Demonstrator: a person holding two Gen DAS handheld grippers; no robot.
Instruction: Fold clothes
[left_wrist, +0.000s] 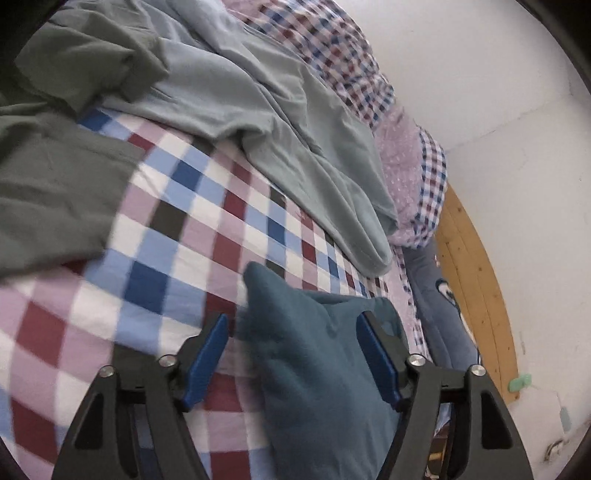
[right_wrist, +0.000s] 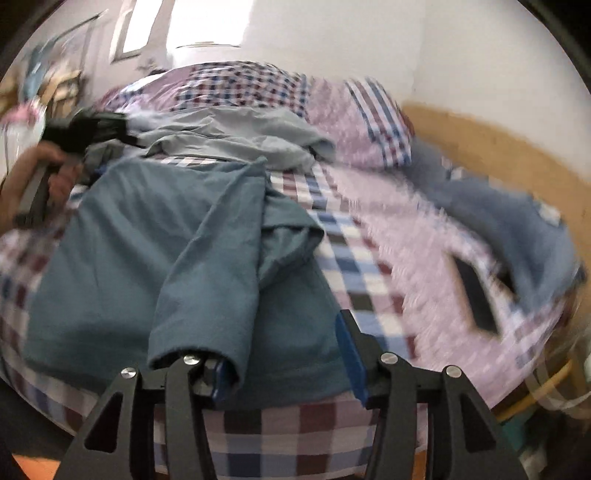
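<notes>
Two grippers, both with jaws spread wide. Left wrist view: left gripper open over a checked bedsheet, blue pads well apart; a corner of a teal garment rises between them, lying against or just beside the right-hand pad, not pinched. Beyond it, a pale blue-grey garment lies rumpled across the bed; a dark grey-green garment lies at left, partly on the sheet. A checked quilt is bunched along the white wall; a navy cushion sits near a wooden bed frame. Right wrist view, blurred: right gripper open, with a sleeve of the teal garment draped over its left-hand finger, cuff hanging down, the other pad clear of the sleeve. The garment's body lies spread flat on the sheet at the near bed edge. At far left a hand holds the other gripper's handle beside the garment's far edge. No containers evident.
</notes>
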